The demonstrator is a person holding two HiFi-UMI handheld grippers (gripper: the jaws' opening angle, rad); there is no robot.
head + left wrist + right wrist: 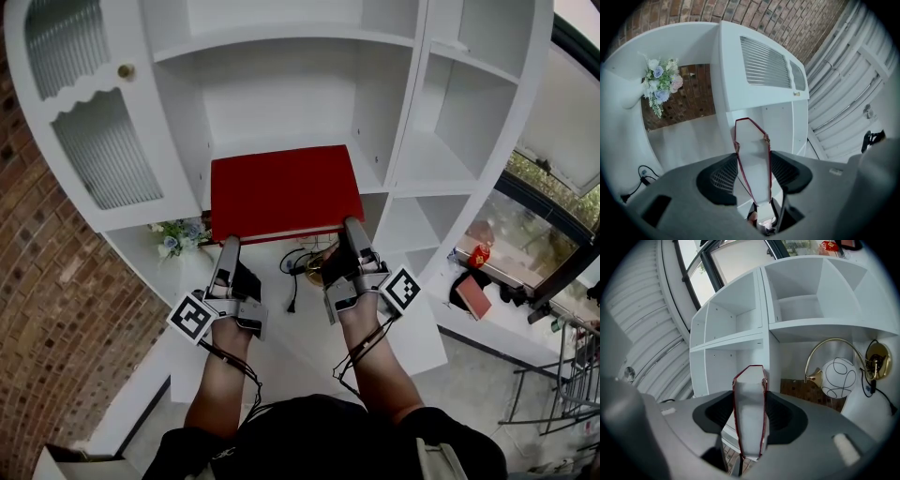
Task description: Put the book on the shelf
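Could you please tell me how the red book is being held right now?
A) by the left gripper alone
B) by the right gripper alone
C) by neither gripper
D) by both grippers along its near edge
D: the red book has its edge clamped between the jaws of the left gripper and of the right gripper alike.

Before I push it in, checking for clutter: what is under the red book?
Past the near edge of the red book, a black cable and flowers show on the white counter. The shelf board directly beneath it is covered, so unseen.
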